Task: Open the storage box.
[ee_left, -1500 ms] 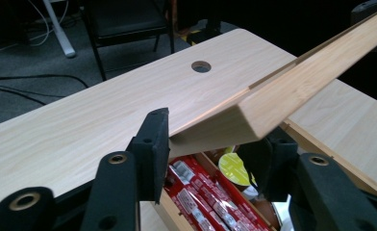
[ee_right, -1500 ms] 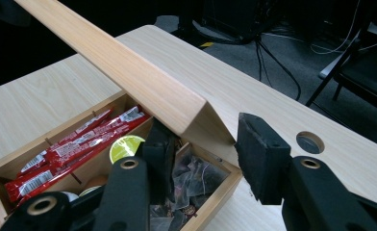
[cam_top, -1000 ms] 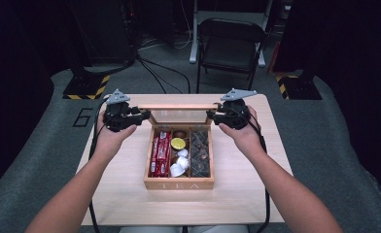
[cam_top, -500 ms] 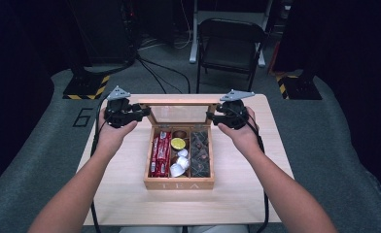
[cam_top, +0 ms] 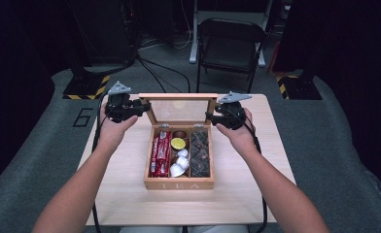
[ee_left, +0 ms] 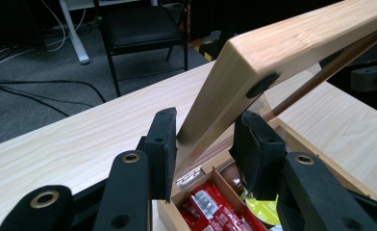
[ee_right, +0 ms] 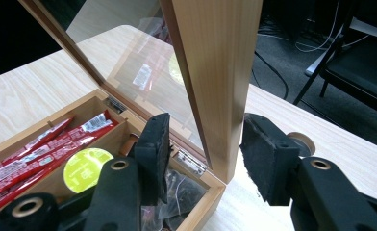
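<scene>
The left gripper (cam_top: 139, 108) and right gripper (cam_top: 211, 116) are set astride the side edges of the lid (cam_top: 179, 108), fingers (ee_left: 161, 144) released, not gripping. The box (cam_top: 179, 183) sits mid-bench (cam_top: 125, 194). Both sides should be moved evenly so the hinges are not twisted.

Around the wooden tea box (cam_top: 179, 183), the raised lid (ee_left: 292, 53) runs off the top of both gripper views, the dark contents of its right compartment (cam_top: 199, 154) are too small to identify, and the table (cam_top: 130, 199) is cut by the bottom edge.
</scene>
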A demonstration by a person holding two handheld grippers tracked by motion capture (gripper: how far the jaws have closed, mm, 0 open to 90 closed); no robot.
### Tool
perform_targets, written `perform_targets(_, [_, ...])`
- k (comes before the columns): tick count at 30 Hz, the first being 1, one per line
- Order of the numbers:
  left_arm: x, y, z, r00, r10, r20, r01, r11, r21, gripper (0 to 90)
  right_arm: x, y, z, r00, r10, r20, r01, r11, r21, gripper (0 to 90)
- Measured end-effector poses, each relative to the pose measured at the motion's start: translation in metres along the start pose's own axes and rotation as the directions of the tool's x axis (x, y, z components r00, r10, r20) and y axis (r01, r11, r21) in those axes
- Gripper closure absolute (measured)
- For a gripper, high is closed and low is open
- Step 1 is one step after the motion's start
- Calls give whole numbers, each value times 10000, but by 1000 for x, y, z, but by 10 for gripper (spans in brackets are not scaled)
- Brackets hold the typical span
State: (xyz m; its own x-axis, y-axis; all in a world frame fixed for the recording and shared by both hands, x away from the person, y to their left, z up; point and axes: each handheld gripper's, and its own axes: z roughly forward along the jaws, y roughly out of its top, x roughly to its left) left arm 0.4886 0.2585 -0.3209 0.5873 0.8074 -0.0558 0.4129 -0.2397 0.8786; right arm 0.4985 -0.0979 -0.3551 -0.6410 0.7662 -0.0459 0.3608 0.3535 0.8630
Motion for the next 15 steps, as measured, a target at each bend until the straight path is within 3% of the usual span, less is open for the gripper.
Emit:
perform_targets(5, [1, 3, 3, 9999, -11, -127, 11, 10000, -25, 613, -4, -5, 7, 9998, 74, 180, -75, 9999, 70, 532])
perform_targets(15, [4, 6, 7, 9997, -178, -165, 176, 9998, -110, 618, -11, -21, 28, 9996, 260, 111, -262, 9995, 168, 537])
